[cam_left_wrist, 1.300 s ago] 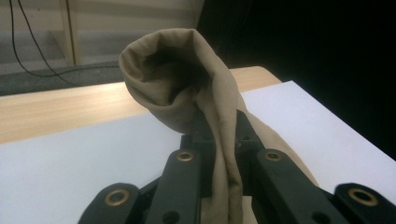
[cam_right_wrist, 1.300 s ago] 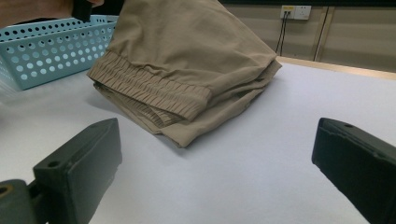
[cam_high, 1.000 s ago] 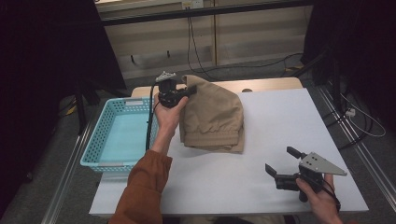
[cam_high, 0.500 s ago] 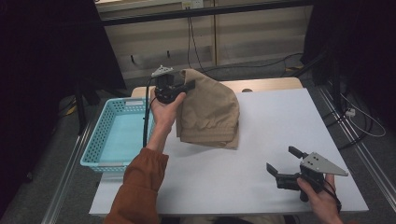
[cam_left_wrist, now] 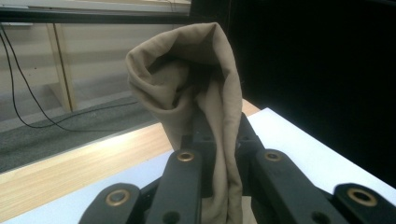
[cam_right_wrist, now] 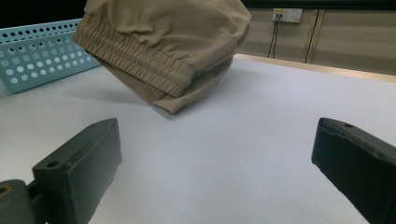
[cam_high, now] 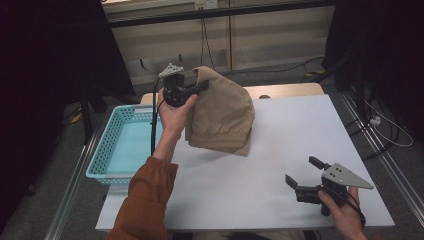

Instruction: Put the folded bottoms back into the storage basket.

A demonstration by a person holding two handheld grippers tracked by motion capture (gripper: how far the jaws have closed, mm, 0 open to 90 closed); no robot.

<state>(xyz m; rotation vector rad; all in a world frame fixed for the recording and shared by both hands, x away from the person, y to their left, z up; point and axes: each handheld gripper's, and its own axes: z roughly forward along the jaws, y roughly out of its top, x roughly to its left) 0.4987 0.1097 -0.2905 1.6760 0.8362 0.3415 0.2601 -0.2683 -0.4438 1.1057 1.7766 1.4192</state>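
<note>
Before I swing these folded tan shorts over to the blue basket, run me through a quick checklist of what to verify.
1. Left gripper shut on the tan shorts: ok.
2. Shorts lifted fully off the white table: cannot tell; the lowest corner looks close to touching.
3. Fold intact: ok, the bundle hangs in one piece, elastic waistband lowest.
4. Blue basket free to receive: ok, nothing seen inside.
5. Right gripper out of the way: ok, open, near the table's front right corner.

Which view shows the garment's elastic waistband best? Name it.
The right gripper view: the tan garment's gathered waistband faces it, sharp. The high view shows the waistband small; the left gripper view shows bunched cloth between its jaws.
</note>
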